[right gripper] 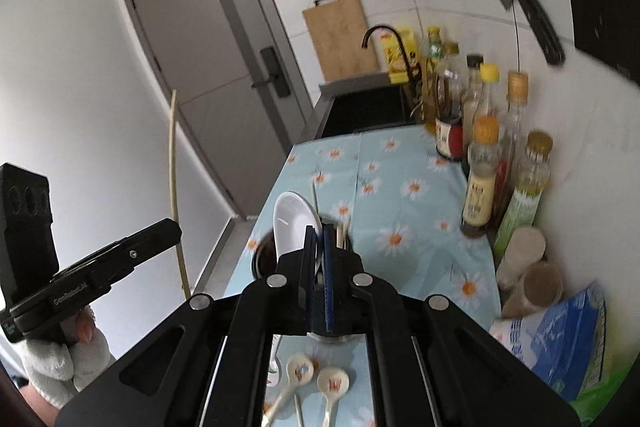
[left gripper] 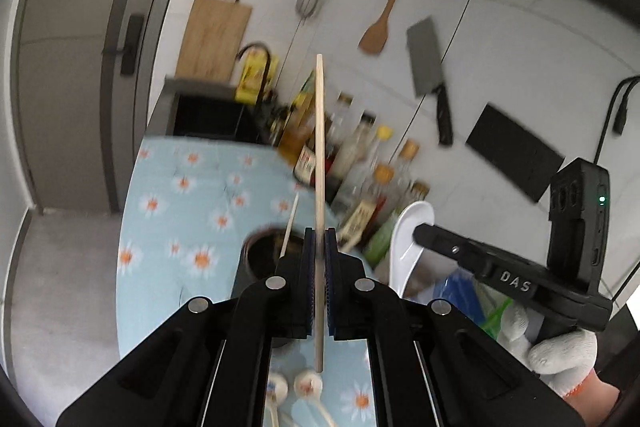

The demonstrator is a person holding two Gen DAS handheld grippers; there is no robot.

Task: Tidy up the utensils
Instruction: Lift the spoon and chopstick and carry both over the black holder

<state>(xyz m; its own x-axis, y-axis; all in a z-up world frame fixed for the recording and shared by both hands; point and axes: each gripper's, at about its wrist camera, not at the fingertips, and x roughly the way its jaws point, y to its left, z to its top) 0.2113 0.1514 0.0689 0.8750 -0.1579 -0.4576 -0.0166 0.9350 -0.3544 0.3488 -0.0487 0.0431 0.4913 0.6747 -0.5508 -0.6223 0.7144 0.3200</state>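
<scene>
My left gripper is shut on a long pale wooden chopstick, which stands upright between the pads above the flowered cloth. Just below it is a dark round utensil holder with another chopstick leaning inside. My right gripper is shut on the handle of a white ceramic spoon, bowl upward, over the same holder. Each gripper shows in the other's view: the right gripper with its spoon, and the left gripper with its chopstick. Two patterned spoons lie on the cloth near me.
Several sauce and oil bottles line the tiled wall on the right, with jars and a blue bag nearer. A black sink and faucet sit beyond the cloth. A cleaver, a wooden spatula and a cutting board hang on the wall.
</scene>
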